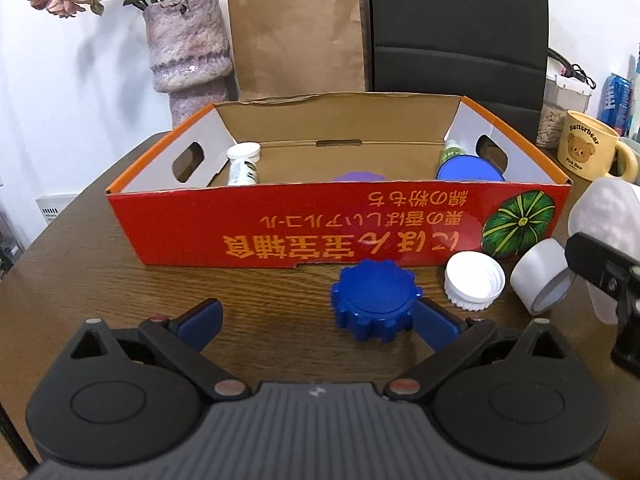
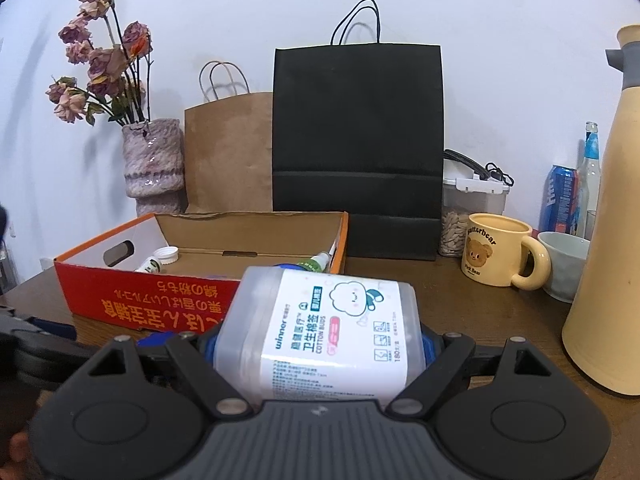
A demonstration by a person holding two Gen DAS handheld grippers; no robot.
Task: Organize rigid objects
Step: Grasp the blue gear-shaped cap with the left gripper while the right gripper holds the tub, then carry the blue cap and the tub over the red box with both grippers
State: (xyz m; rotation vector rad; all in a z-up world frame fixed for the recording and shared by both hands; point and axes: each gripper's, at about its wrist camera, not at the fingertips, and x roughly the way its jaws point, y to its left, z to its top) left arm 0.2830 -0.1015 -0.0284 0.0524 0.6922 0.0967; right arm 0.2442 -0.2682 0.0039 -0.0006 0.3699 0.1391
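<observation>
Start at your left: the left gripper (image 1: pixel 316 316) hangs low over the table (image 1: pixel 80 280) with its jaws spread wide and nothing gripped. The blue cap (image 1: pixel 374 305) sits flat just ahead, off toward the right finger (image 1: pixel 434 322); that finger looks to be at or against the cap's side, while the left finger stands well clear, so you would need to shift right before closing. Lying flat with its round face up, the cap has no long axis to line up with, which should make it an easy pinch across its ribbed rim. Behind it stands the red box (image 1: pixel 280 236), open-topped; a white bottle (image 1: pixel 243 164) leans in its left corner and a blue lid (image 1: pixel 470 168) lies at its right end, so this is likely where the loose pieces go. Right of the cap, a white cap (image 1: pixel 475 282) rests open side up, and beside it a tape roll (image 1: pixel 542 282) lies tilted on its side. Further right, your right gripper (image 2: pixel 320 344) holds the cotton-bud tub (image 2: pixel 324 328), jaws wide and pressed on its two flanks. The tub lies tilted, its long axis pointing away from you and slightly left toward the box's near wall, label up, held clear of the table and ready, I judge, to be lifted over that wall.
</observation>
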